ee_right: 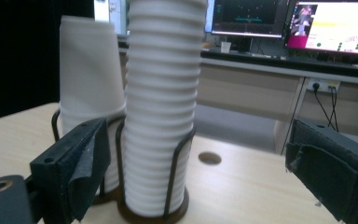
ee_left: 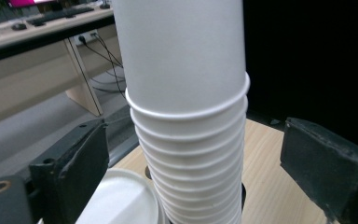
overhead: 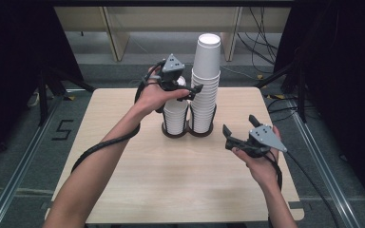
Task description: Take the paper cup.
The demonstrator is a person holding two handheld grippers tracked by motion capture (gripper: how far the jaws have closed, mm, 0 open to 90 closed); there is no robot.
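Working left to right, we find the left gripper (overhead: pixel 196 89) raised beside the top cup of the tall stack (overhead: pixel 205 80), just above the short stack (overhead: pixel 176 114). In the left gripper view its jaws flank the tall stack without pressing on it, so we judge no cup is gripped yet. Both stacks sit in the double wire holder (overhead: pixel 188 130) at the table's (overhead: pixel 133 156) far middle. The right gripper (overhead: pixel 240 129) hovers open and empty nearby. Lifting off a cup remains undone.
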